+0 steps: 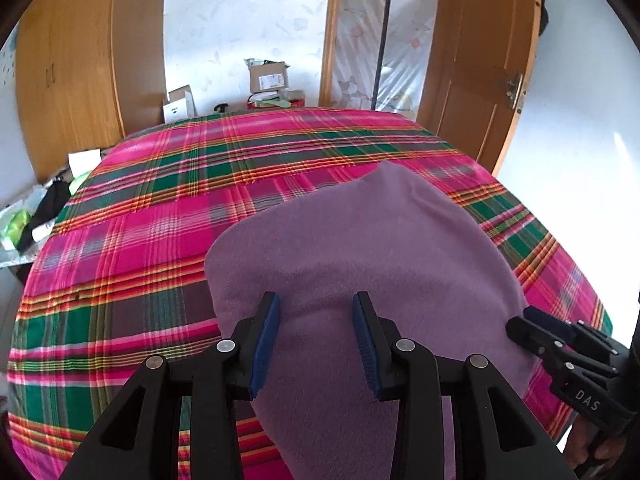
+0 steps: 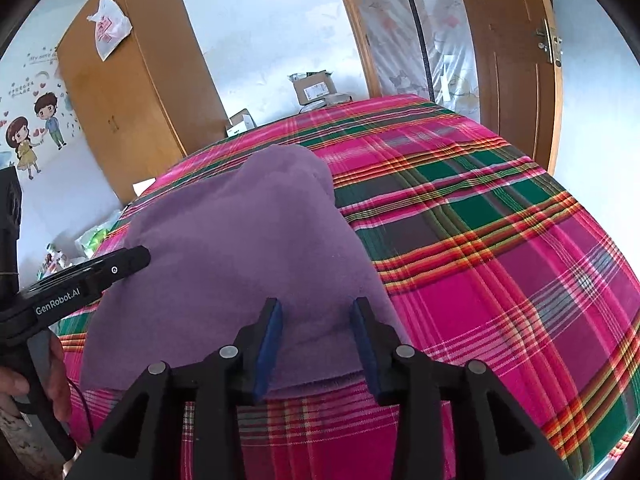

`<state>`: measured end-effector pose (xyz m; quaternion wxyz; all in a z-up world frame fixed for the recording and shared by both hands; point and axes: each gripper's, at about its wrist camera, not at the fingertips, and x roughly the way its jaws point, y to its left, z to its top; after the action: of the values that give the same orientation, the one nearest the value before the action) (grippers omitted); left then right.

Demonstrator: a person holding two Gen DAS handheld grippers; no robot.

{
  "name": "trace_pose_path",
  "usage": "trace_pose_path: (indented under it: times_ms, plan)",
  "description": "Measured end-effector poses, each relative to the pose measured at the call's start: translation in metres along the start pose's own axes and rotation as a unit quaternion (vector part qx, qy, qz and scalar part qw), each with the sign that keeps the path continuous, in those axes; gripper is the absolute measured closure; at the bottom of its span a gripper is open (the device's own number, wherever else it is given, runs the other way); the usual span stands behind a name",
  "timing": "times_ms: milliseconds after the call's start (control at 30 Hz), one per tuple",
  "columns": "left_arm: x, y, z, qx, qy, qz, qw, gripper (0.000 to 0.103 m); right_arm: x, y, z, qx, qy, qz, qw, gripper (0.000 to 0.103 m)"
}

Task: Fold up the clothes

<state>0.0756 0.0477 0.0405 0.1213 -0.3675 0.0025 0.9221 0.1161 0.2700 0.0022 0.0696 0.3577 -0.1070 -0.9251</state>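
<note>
With both the left tool [image 1: 316,340] and right tool [image 2: 316,344] released above the purple garment [image 1: 360,260] on the bed [image 1: 140,220], each should pinch one near corner, then fold evenly away

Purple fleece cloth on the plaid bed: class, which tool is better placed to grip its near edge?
Right tool, probably: the cloth's near hem lies between its open pads.

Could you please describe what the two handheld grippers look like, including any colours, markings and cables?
Both the left gripper and right gripper are black, with silver pivot pins and blue finger pads. The left's side reads "GenRobot.AI", with a thin black cable below; the right's shows "DAS".
</note>
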Motion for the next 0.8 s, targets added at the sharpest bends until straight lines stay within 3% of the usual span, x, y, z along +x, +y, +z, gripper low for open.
trace_pose_path:
  times_ms: [233, 800]
  plan:
    - [0.001, -0.002, -0.004, 0.012, -0.001, 0.008, 0.9999, 0.063, 0.002, 0.0, 0.003, -0.008, 0.007, 0.001, 1.0, 0.064]
    - [0.002, -0.001, -0.009, 0.027, -0.01, 0.008, 0.9995, 0.063, 0.058, 0.017, 0.07, -0.065, 0.056, -0.001, 0.996, 0.064]
